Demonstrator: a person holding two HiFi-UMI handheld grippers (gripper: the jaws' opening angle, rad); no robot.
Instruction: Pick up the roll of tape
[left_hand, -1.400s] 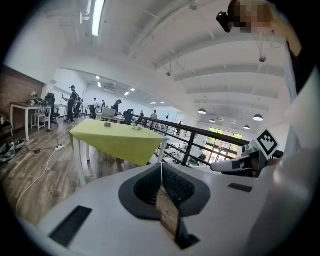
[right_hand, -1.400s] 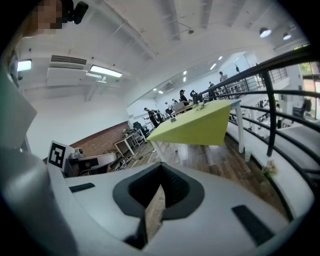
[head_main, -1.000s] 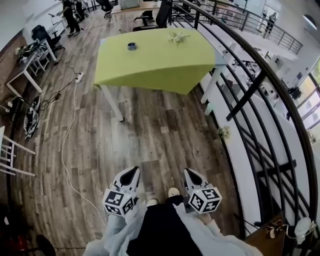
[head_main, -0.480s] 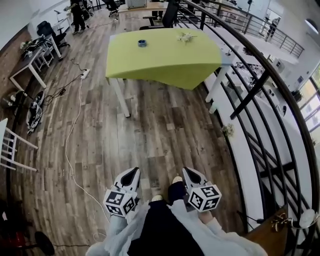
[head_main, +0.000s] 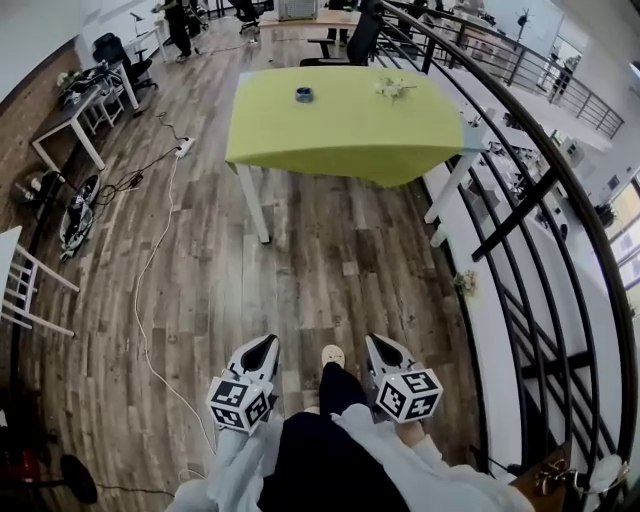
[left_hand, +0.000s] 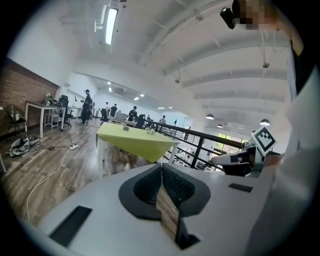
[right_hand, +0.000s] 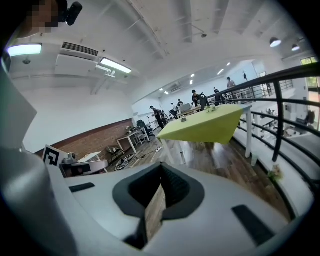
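We are a step closer than a second ago: the green table (head_main: 340, 140) sits squarer ahead of our left claw (head_main: 262, 345) and right claw (head_main: 380, 345). Both claws are pinched together on nothing. The roll of tape (head_main: 304, 94) lies on the tabletop well ahead of both, so we judge more walking comes before any reach. We count one roll, one table, one pale sprig (head_main: 392, 88) and two claws.
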